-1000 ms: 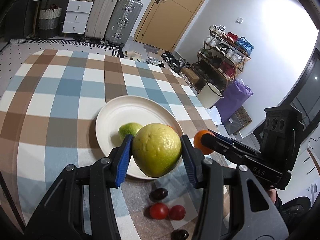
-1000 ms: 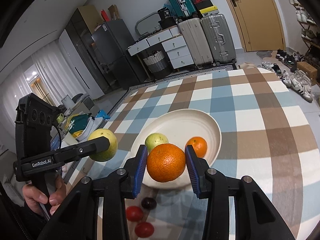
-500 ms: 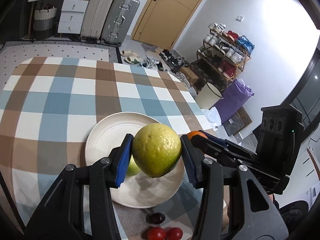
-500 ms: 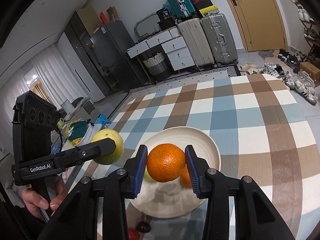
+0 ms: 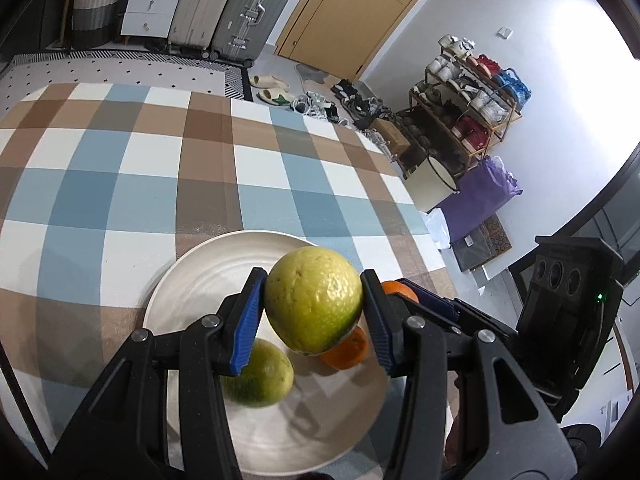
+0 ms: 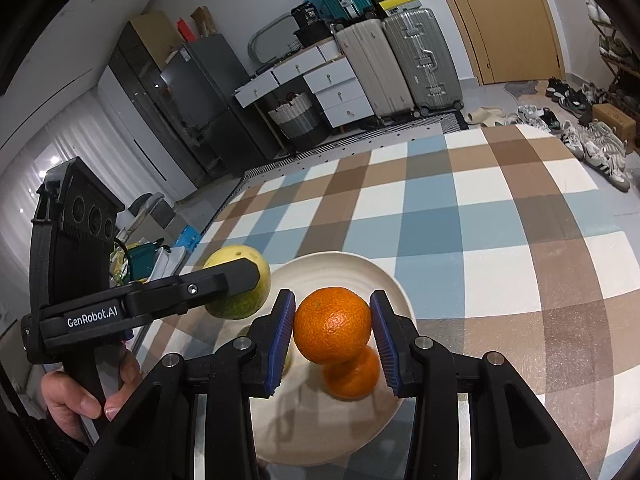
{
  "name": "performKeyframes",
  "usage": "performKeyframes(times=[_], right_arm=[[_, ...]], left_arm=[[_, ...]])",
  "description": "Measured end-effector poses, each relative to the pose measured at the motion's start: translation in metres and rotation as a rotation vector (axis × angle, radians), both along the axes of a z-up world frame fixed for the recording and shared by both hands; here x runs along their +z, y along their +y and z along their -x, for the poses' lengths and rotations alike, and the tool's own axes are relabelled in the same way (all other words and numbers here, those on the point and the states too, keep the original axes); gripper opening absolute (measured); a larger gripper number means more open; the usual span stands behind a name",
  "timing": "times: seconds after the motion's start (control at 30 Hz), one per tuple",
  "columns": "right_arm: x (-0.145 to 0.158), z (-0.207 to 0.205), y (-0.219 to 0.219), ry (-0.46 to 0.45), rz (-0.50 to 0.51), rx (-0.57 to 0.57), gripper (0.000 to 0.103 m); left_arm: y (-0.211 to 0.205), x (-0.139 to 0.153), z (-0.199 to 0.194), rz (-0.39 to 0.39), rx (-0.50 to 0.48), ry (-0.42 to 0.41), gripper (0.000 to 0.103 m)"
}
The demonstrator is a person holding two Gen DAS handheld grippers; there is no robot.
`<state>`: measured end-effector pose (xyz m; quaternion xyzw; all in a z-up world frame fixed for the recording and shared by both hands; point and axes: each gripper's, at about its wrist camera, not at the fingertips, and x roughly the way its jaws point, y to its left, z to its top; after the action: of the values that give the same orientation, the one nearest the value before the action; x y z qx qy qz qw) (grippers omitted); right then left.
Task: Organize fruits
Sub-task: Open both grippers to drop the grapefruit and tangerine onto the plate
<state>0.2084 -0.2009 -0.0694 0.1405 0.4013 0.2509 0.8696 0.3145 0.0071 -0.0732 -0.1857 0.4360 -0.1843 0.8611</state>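
My left gripper (image 5: 314,318) is shut on a large yellow-green citrus (image 5: 314,298) and holds it above the cream plate (image 5: 200,276). On that plate lie a smaller green fruit (image 5: 264,380) and an orange (image 5: 348,350). My right gripper (image 6: 332,334) is shut on an orange (image 6: 332,330), also above the plate (image 6: 384,280), with the plate's orange (image 6: 354,376) just below it. In the right wrist view the left gripper (image 6: 236,284) reaches in from the left with its citrus (image 6: 230,256), held by a hand (image 6: 86,396). The right gripper's held orange (image 5: 396,290) peeks out in the left wrist view.
The plate sits on a table with a blue, brown and white checked cloth (image 5: 160,184). Beyond the table's far edge stand suitcases (image 6: 400,64), white drawers (image 6: 320,84), a shoe rack (image 5: 468,92) and scattered shoes on the floor.
Both grippers have moved forward and slightly down over the plate with their fruits. The cherry tomatoes and dark fruits at the near edge have dropped out of view.
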Motion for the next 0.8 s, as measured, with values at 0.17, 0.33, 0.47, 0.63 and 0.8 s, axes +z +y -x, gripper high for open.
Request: performKeyframes(times=[0.17,0.33,0.47,0.63,0.8], right_arm=[[-0.008,-0.008,-0.001,0.013,-0.003,-0.008,0.04],[-0.015,-0.014,0.0,0.018,0.003,-0.01,0.04],[-0.02,-0.019,0.001,0.028,0.009,-0.01,0.04],[-0.023,-0.019,0.003,0.038,0.016,0.002,0.04],[-0.02,-0.018,-0.004,0.031,-0.005,-0.025,0.045]], left_arm=[[-0.006,-0.01,-0.013,-0.008,-0.01,0.021,0.045],[-0.011,-0.02,-0.024,-0.01,-0.016,0.038,0.045],[-0.013,-0.026,-0.029,-0.004,-0.017,0.046,0.045],[-0.015,-0.03,-0.034,-0.004,-0.023,0.052,0.045],[-0.015,-0.027,-0.032,-0.004,-0.019,0.041,0.046]])
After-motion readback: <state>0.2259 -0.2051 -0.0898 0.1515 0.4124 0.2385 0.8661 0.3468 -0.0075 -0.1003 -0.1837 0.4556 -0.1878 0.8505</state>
